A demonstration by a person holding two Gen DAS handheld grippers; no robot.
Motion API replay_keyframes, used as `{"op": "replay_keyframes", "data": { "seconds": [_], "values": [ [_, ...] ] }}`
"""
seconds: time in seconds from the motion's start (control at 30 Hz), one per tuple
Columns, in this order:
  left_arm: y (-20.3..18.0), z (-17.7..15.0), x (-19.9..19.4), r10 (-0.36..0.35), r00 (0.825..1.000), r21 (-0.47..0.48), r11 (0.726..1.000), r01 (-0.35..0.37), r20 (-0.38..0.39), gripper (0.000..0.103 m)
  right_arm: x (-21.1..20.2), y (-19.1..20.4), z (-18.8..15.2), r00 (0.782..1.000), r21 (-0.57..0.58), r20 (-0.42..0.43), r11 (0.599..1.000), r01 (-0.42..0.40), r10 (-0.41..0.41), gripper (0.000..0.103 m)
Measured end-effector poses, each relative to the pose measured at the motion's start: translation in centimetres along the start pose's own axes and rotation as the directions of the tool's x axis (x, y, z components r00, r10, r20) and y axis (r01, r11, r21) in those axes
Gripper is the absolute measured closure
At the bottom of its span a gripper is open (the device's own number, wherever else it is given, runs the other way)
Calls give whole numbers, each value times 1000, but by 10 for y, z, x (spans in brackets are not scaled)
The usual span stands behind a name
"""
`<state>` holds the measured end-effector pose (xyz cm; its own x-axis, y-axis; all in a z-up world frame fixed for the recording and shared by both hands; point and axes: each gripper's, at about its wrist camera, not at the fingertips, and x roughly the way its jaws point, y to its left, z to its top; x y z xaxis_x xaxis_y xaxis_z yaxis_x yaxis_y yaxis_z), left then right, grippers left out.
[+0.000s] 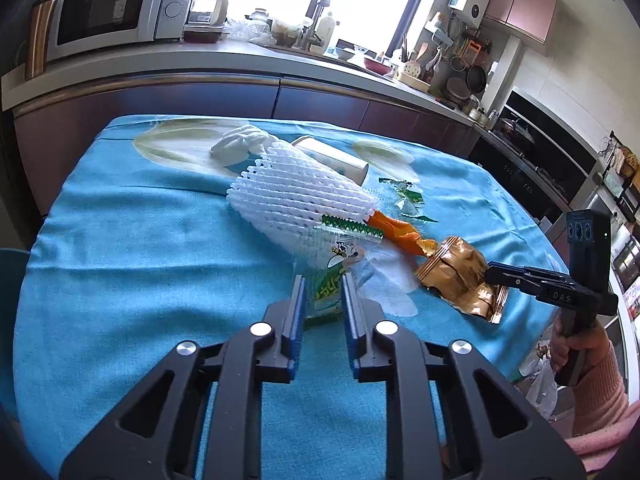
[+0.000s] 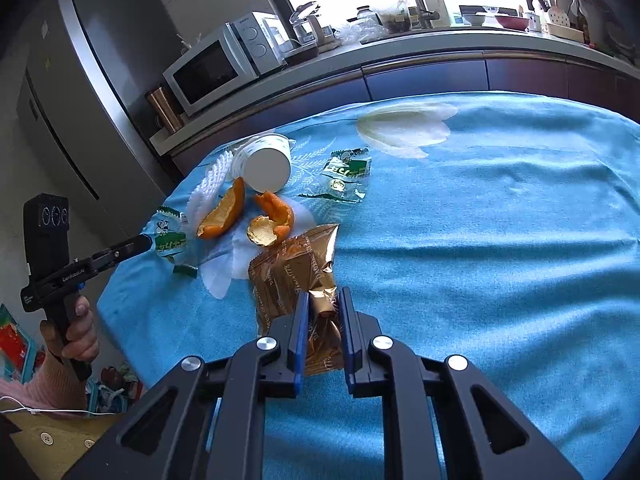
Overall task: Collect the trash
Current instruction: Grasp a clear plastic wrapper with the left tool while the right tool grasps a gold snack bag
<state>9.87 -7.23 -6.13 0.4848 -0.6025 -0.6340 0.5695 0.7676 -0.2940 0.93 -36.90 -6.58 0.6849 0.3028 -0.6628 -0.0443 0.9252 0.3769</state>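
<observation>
Left tool (image 1: 323,280) clamped on green-printed clear wrapper (image 1: 336,264). Right tool (image 2: 324,294) clenched on gold snack packet (image 2: 296,276). Both on blue-clothed counter (image 2: 500,260).

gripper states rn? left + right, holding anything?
Left gripper: closed on the green-and-white wrapper.
Right gripper: closed on the gold wrapper.

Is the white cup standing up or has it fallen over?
Fallen over. The white cup lies on its side on the blue tablecloth, its round end facing the right wrist camera.
</observation>
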Motion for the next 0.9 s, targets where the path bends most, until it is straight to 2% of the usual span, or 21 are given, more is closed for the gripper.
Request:
{"op": "replay_keyframes", "data": {
  "seconds": [0.03, 0.23, 0.27, 0.33, 0.4, 0.43, 0.63, 0.9],
  "values": [
    [0, -1, 2, 1, 1000, 1, 1000, -1, -3, 74, -3, 0, 0, 1000, 2, 5, 1000, 4, -4, 89],
    [-6, -2, 10, 10, 1000, 23, 1000, -10, -15, 74, -11, 2, 2, 1000, -4, 23, 1000, 2, -2, 90],
    [-7, -2, 11, 10, 1000, 25, 1000, -9, -16, 76, -12, 3, 3, 1000, -8, 24, 1000, -1, 1, 90],
    [-11, -2, 13, 9, 1000, 35, 999, -8, -22, 87, -13, 5, 3, 1000, -14, 25, 1000, -2, 2, 90],
    [-13, -2, 14, 6, 1000, 39, 999, -5, -30, 91, -14, 5, 3, 1000, -13, 26, 1000, -6, 7, 90],
    [-13, -3, 15, 1, 999, 39, 999, 0, -33, 96, -15, 5, 3, 1000, -13, 27, 1000, -6, 6, 90],
    [-13, -3, 10, -7, 1000, 42, 999, 8, -23, 102, -23, 8, 4, 999, -15, 39, 1000, -14, 14, 90],
    [-12, -6, -10, -15, 1000, 51, 999, 15, 3, 102, -29, 21, 10, 996, -41, 62, 998, -54, 56, 90]
  ]
}}
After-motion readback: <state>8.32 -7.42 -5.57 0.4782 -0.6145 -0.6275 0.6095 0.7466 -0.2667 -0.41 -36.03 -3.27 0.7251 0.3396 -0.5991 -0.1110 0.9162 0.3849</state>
